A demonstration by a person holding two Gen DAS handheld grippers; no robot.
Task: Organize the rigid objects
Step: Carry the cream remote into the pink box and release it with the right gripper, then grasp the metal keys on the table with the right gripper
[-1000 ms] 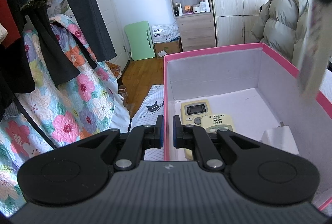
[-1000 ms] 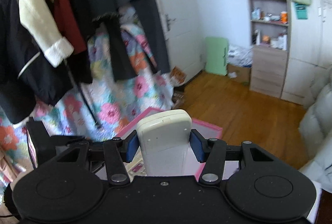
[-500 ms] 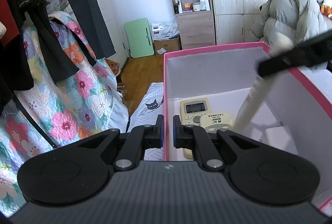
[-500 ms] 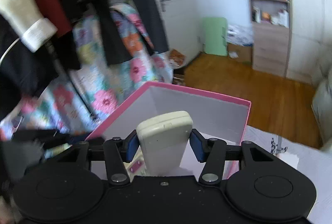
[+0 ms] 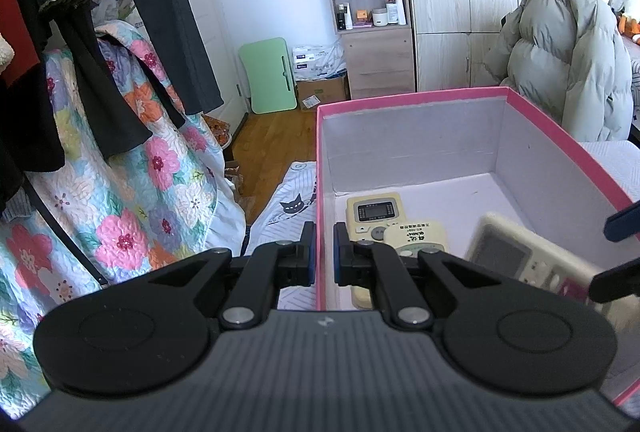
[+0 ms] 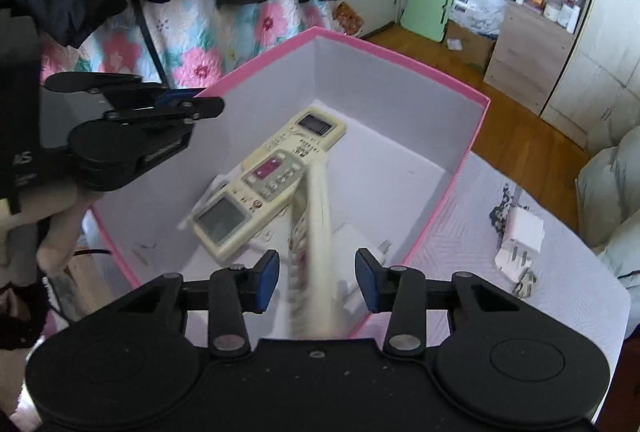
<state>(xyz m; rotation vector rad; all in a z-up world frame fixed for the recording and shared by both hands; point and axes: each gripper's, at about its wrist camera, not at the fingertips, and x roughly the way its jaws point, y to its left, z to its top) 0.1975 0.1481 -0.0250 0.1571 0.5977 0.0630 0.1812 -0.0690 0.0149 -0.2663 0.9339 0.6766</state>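
left tool (image 5: 324, 250): pinching the pink box (image 6: 472, 144) wall, likely steadying it | right tool (image 6: 316, 278): spread over the box; blurred remote (image 6: 314, 232) between its fingers, apparently released | two remotes (image 6: 272, 176) lie inside the box | charger (image 6: 520, 236) outside, on the bed

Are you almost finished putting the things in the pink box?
Nearly, I think. Two remotes lie in the pink box. A third remote, blurred, tilts into it between the fingers of the open right tool, while the left tool clamps the box wall. A white charger lies outside on the bedspread, probably left to do.
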